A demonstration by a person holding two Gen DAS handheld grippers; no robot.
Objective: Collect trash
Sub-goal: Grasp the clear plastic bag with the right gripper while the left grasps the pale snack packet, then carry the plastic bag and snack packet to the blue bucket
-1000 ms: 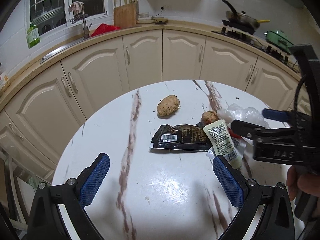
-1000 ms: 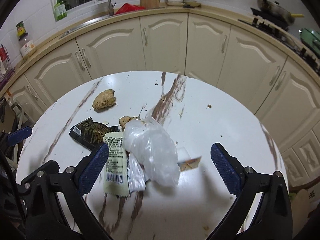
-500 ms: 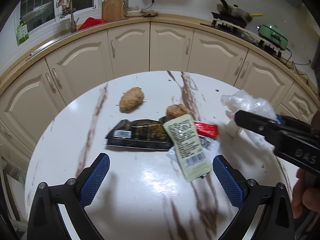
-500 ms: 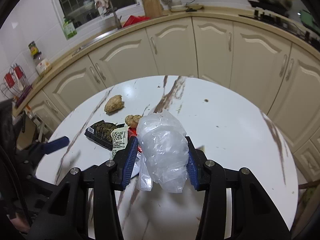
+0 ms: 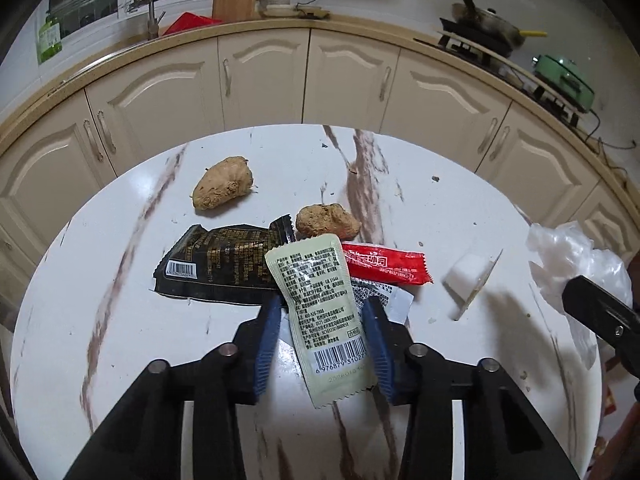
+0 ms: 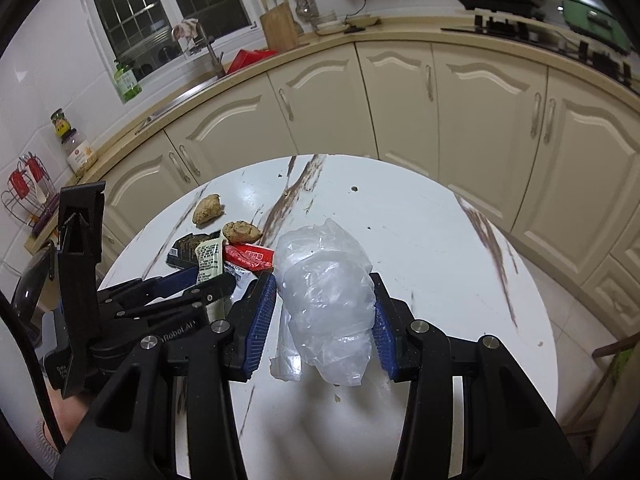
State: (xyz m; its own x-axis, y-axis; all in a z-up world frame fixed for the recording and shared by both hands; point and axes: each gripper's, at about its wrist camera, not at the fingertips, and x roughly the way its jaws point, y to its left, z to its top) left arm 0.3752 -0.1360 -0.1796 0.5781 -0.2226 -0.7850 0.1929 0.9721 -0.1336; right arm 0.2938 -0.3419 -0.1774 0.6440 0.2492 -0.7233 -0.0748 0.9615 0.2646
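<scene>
A pale green sachet (image 5: 316,292) lies on the round marble table (image 5: 120,320) over a black wrapper (image 5: 216,264), a red wrapper (image 5: 384,264) and a white printed wrapper (image 5: 390,298). My left gripper (image 5: 322,304) is closing on the sachet, with its blue pads at both long edges. Two brown lumps (image 5: 222,188) (image 5: 328,220) sit behind the pile. To the right lies a small clear packet (image 5: 468,276). My right gripper (image 6: 323,284) is shut on a crumpled clear plastic bag (image 6: 328,288) and holds it above the table, to the right of the left gripper (image 6: 212,278).
Cream cabinets (image 5: 264,76) and a curved counter ring the far side of the table. On the counter are a sink tap (image 5: 150,20), a chopping board (image 5: 234,0) and a stove with a pan (image 5: 484,20). Crumbs dot the tabletop.
My left gripper moved forward and down over the pile and its jaws narrowed around the green sachet. The right gripper closed on the plastic bag and lifted it to the right.
</scene>
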